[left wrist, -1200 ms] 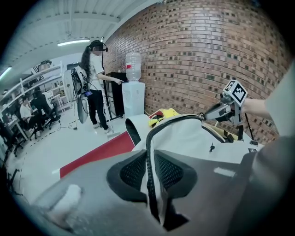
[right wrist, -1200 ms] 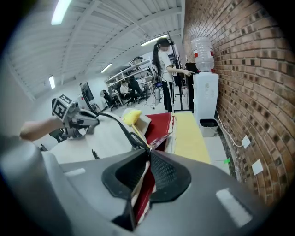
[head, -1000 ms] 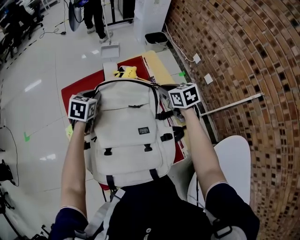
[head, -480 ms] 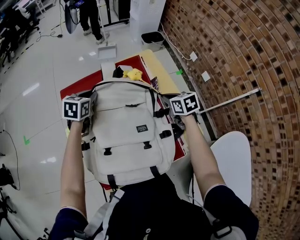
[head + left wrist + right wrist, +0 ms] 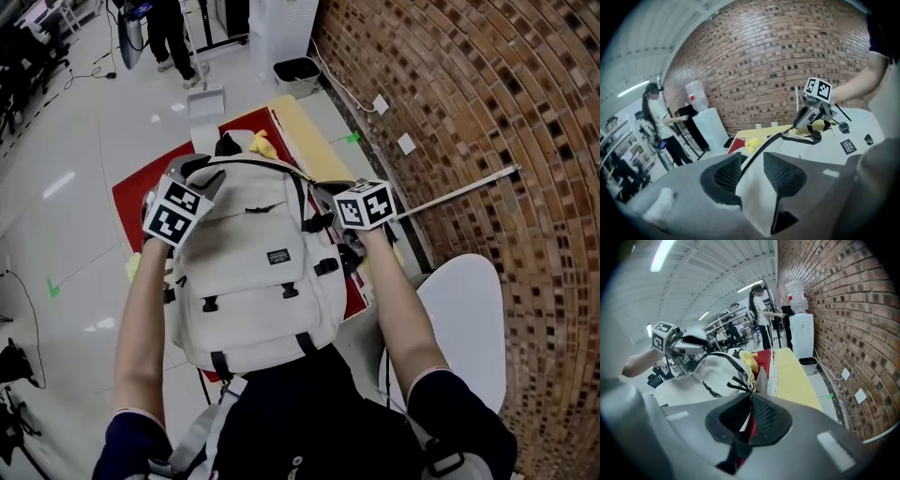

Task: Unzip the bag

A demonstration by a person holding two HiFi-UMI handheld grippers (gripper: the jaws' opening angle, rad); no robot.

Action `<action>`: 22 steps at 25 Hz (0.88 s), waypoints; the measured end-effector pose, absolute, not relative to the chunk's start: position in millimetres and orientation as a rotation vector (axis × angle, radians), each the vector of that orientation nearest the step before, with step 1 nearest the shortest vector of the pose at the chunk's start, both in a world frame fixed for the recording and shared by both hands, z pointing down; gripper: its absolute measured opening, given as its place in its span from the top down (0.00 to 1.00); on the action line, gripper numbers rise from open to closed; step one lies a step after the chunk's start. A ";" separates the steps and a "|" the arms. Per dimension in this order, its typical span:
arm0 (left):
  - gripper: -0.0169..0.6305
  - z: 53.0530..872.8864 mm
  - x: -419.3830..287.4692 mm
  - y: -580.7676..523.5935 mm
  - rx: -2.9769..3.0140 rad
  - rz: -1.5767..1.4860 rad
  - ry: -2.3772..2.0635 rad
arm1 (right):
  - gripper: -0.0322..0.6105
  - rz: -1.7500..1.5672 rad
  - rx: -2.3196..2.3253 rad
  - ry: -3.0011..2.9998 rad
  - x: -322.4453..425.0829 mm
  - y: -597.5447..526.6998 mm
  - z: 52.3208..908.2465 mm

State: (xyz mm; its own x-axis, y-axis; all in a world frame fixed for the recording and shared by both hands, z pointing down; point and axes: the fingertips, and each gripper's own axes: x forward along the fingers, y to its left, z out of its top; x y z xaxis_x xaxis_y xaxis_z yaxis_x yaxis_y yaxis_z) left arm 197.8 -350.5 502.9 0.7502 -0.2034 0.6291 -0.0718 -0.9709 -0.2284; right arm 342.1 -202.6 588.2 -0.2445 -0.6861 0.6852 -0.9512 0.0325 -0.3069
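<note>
**Left grip released at the bag's top corner; zip not yet seen opened**

The white bag is laid on the tabletop, its top toward 12 o'clock. The left gripper has been shifted from the bag's 9 o'clock edge up to about 11 o'clock. Its jaws are opening, with a fold of bag fabric and the black zipper line seen between them. The right gripper is kept at the 3 o'clock edge with jaws together. A zipper pull may be pinched there, though this is not clearly shown. A fresh hold is probably being sought before the zip is drawn.
</note>
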 end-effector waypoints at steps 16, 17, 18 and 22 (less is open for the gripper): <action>0.86 569.5 312.3 -314.8 -2.509 -1.242 -0.246 | 0.94 1.061 1.638 -1.986 340.4 -194.3 586.1; 0.86 567.9 311.5 -318.3 -2.529 -1.241 -0.229 | 0.94 1.065 1.626 -1.970 340.8 -188.7 590.0; 0.87 565.9 310.2 -322.5 -2.545 -1.239 -0.208 | 0.95 1.069 1.616 -1.951 342.0 -181.8 594.1; 0.87 559.6 306.4 -327.1 -2.575 -1.216 -0.195 | 0.95 1.084 1.626 -1.928 347.6 -155.7 597.4</action>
